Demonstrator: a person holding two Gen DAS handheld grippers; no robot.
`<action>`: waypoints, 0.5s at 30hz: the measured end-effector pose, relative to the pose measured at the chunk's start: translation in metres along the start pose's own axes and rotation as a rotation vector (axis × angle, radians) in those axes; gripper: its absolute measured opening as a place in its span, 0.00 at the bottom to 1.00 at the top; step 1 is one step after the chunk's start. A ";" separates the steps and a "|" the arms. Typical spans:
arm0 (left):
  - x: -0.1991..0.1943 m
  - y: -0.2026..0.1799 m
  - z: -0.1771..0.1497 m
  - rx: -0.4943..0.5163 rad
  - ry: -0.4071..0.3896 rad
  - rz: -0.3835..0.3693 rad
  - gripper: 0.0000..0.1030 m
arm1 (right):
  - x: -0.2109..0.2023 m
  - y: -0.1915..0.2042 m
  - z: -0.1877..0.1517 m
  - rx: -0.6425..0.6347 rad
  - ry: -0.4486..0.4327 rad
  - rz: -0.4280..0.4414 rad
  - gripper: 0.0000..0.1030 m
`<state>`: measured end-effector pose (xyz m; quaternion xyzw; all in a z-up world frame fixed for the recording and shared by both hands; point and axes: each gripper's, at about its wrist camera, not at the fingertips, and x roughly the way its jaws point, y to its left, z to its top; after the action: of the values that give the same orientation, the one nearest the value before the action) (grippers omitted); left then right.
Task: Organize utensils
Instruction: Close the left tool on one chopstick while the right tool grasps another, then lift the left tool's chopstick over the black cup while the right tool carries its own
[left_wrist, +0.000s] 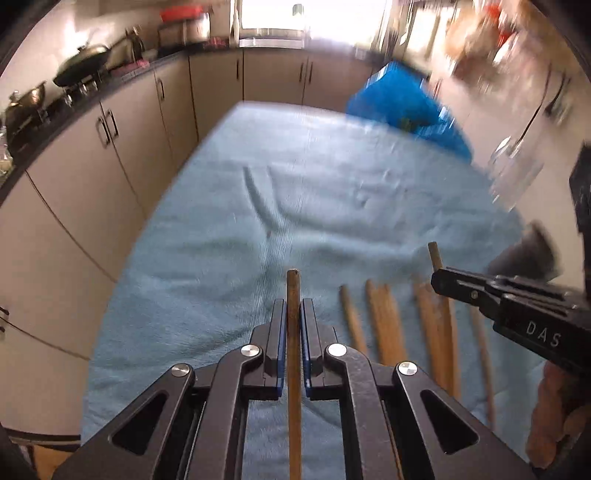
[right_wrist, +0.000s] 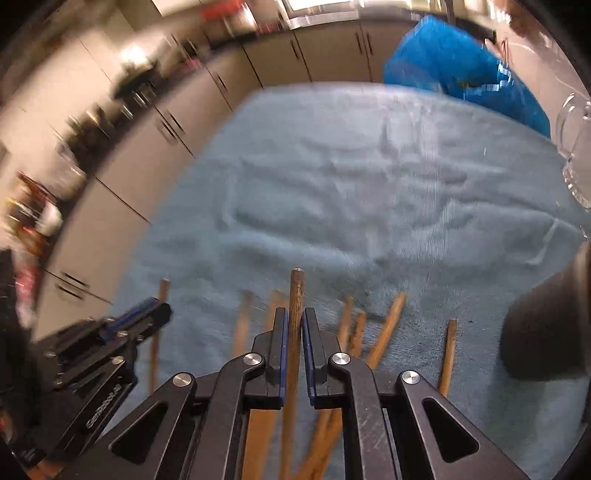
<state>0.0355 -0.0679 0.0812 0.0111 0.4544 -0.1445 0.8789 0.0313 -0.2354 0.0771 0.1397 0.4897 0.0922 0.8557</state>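
Left tool (left_wrist: 294, 314): closed on a thin round wooden chopstick (left_wrist: 293, 295), gripped between blue pads.
Right tool (right_wrist: 294, 321): clamped on a second wooden stick (right_wrist: 296, 295).
Loose chopsticks (left_wrist: 384, 325): scattered on the fuzzy blue towel (left_wrist: 258, 221) over the tabletop, just beside both tools.

You have two grippers: left gripper (left_wrist: 294, 314), right gripper (right_wrist: 294, 321), each clamped on one wooden chopstick (left_wrist: 293, 295). Loose chopsticks (right_wrist: 386, 328) on the one blue towel (left_wrist: 314, 221): roughly seven, blur prevents an exact tally. One blue bag (right_wrist: 461, 62), one glass mug (right_wrist: 576, 147), one dark cup (right_wrist: 546, 332).
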 end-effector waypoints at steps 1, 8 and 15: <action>-0.014 0.000 0.000 -0.009 -0.040 -0.010 0.07 | -0.011 0.002 -0.002 -0.004 -0.030 0.006 0.08; -0.087 -0.011 -0.018 -0.039 -0.231 -0.019 0.07 | -0.108 0.022 -0.044 -0.057 -0.341 0.053 0.08; -0.133 -0.024 -0.037 -0.043 -0.361 -0.007 0.07 | -0.168 0.027 -0.089 -0.045 -0.556 0.055 0.08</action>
<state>-0.0733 -0.0530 0.1689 -0.0354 0.2921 -0.1375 0.9458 -0.1304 -0.2462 0.1799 0.1540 0.2299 0.0842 0.9573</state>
